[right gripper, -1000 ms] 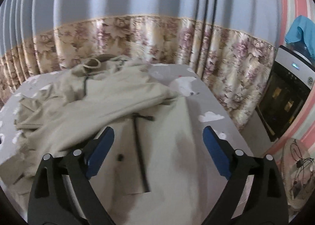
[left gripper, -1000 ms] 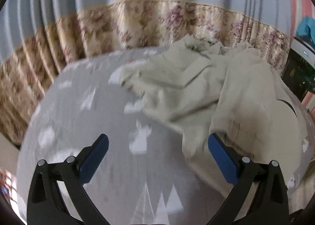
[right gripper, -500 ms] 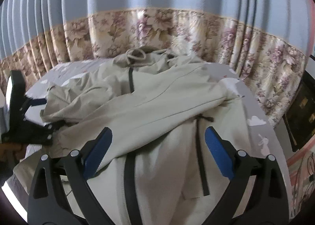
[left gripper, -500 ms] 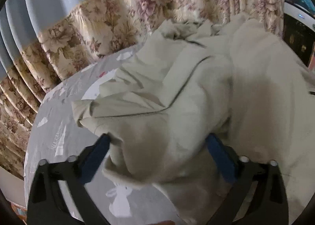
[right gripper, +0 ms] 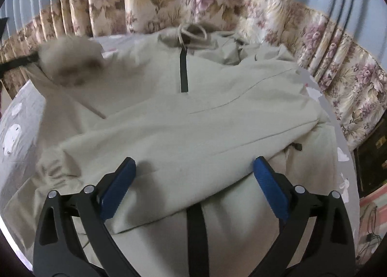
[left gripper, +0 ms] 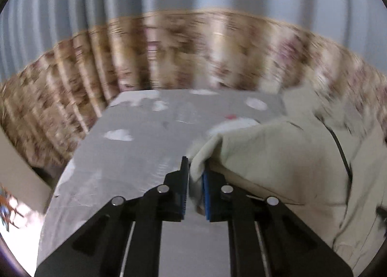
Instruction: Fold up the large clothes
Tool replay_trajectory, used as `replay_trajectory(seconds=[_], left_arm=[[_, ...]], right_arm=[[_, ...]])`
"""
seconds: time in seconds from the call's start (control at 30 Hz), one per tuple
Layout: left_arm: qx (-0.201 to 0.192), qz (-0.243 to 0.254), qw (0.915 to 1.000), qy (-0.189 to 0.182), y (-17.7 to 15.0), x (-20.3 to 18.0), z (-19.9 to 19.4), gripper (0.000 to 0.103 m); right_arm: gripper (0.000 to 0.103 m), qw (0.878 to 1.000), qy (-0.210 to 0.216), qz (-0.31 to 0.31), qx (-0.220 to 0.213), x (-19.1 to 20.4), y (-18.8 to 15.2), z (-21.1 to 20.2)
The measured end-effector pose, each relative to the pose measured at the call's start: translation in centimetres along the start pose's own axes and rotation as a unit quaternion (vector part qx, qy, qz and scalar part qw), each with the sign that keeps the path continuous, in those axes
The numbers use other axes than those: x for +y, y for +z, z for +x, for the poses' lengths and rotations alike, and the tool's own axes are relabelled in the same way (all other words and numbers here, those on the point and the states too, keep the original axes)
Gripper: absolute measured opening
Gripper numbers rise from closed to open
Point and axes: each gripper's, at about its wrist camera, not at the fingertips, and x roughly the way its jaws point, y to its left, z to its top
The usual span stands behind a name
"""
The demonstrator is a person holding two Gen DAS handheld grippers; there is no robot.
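Pinching a fold of the pale beige jacket [left gripper: 278, 156], the left gripper [left gripper: 194, 180] is holding the cloth at its edge, just where the garment meets the bare grey bedsheet [left gripper: 135, 156]. Its jaws have just been closing, and they are now pressed together on the fabric, with the blue pads [left gripper: 206, 194] squeezing a bunched bit of what looks like a sleeve end. In the right wrist view that same bunched, blurred piece seems to be hanging to the far left of the jacket's dark neck zipper [right gripper: 183, 73], lifted off the bed.

The right gripper [right gripper: 193, 175] is hovering with its jaws spread wide over the middle of the jacket, nearer than the zipper; its pads are not pressing on anything, though cloth is lying below and between them. The jaws have been opening slightly.

The jacket is lying on the bedsheet, front up, with its hood and drawstring [right gripper: 191, 32] at the far side by the floral curtain [right gripper: 217, 5]. One sleeve is lying crossed over the body below the zipper, and the lower part is rumpled.

Judging from this, the folding is only beginning: the garment is still being spread and straightened, and no neat fold is showing yet. Flattening the body, folding in both sleeves and doubling the length are all still to come.
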Motion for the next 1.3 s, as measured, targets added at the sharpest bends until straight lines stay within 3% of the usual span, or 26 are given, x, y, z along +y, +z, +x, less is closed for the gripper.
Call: replay_trajectory(seconds=[0.03,0.1,0.13,0.17,0.23,0.3,0.37,0.43,0.5,0.57,0.63,0.7,0.73,0.77,0.83,0.87,0.93,1.0,1.13,1.3], left_arm=[[0.002,-0.019,0.9998,-0.005,0.2,1.4,-0.1,0.011],[0.001,-0.038,0.9992,-0.014,0.2,3.0,-0.3,0.011],[0.000,-0.043,0.9990,-0.016,0.0,3.5,-0.4,0.011],[-0.002,-0.044,0.9989,-0.013,0.0,3.8,-0.5,0.012],[-0.005,-0.048,0.9988,-0.007,-0.2,4.0,-0.7,0.012],[-0.029,-0.050,0.9977,0.036,0.0,4.7,-1.4,0.011],[-0.030,-0.068,0.9965,0.039,0.5,6.0,-1.8,0.011],[-0.025,-0.069,0.9967,0.034,0.6,6.7,-2.0,0.011],[-0.030,-0.040,0.9981,0.035,0.2,6.0,-2.9,0.011],[-0.025,-0.020,0.9993,0.018,-0.7,4.8,-3.4,0.012],[-0.019,0.004,0.9998,0.000,-2.6,2.8,-4.2,0.028],[-0.012,0.018,0.9998,-0.006,-4.4,0.9,-5.0,0.072],[-0.011,0.020,0.9996,-0.016,-6.0,-0.3,-5.9,0.078],[-0.008,0.021,0.9995,-0.023,-7.1,-1.0,-6.5,0.081],[0.011,0.037,0.9984,-0.042,-9.6,-2.7,-7.5,0.081],[0.024,0.047,0.9975,-0.047,-11.2,-3.6,-8.1,0.082],[0.040,0.052,0.9963,-0.056,-13.5,-4.7,-9.0,0.082],[0.053,0.052,0.9932,-0.090,-16.1,-5.8,-10.5,0.082],[0.019,0.105,0.9812,-0.161,-19.3,-8.5,-14.9,0.084],[0.017,0.122,0.9782,-0.167,-20.8,-10.6,-15.8,0.085]], right_arm=[[0.097,1.000,0.002,0.000,0.006,0.1,0.2,0.5],[0.086,0.999,0.022,0.003,0.027,0.1,0.8,2.1],[0.061,0.999,0.033,0.007,0.036,0.0,0.9,2.7],[0.030,0.997,0.057,0.018,0.045,-0.3,1.2,3.4],[0.009,0.997,0.062,0.027,0.031,-0.6,1.9,3.2],[0.006,0.998,0.050,0.040,-0.007,-1.9,3.2,1.6],[0.006,0.997,0.023,0.058,-0.042,-4.0,4.4,0.4],[0.006,0.992,-0.034,0.090,-0.087,-7.9,5.8,-1.2],[0.006,0.981,-0.105,0.115,-0.118,-12.3,7.0,-1.8],[0.007,0.965,-0.192,0.130,-0.122,-17.2,7.8,-1.1],[0.012,0.949,-0.270,0.146,-0.077,-23.4,7.8,0.8],[0.020,0.941,-0.298,0.157,-0.020,-27.4,6.9,2.4],[0.032,0.940,-0.295,0.171,0.006,-29.2,6.0,2.7],[0.065,0.940,-0.283,0.191,0.003,-30.3,4.4,1.7],[0.100,0.939,-0.283,0.190,-0.045,-29.9,2.4,-1.0],[0.100,0.944,-0.280,0.160,-0.068,-28.4,0.9,-2.9],[0.100,0.952,-0.268,0.131,-0.076,-26.4,-1.0,-5.0],[0.100,0.963,-0.224,0.113,-0.096,-23.6,-3.3,-7.3],[0.100,0.972,-0.191,0.086,-0.108,-18.7,-7.5,-10.4],[0.100,0.981,-0.139,0.099,-0.095,-15.8,-10.0,-10.8]])
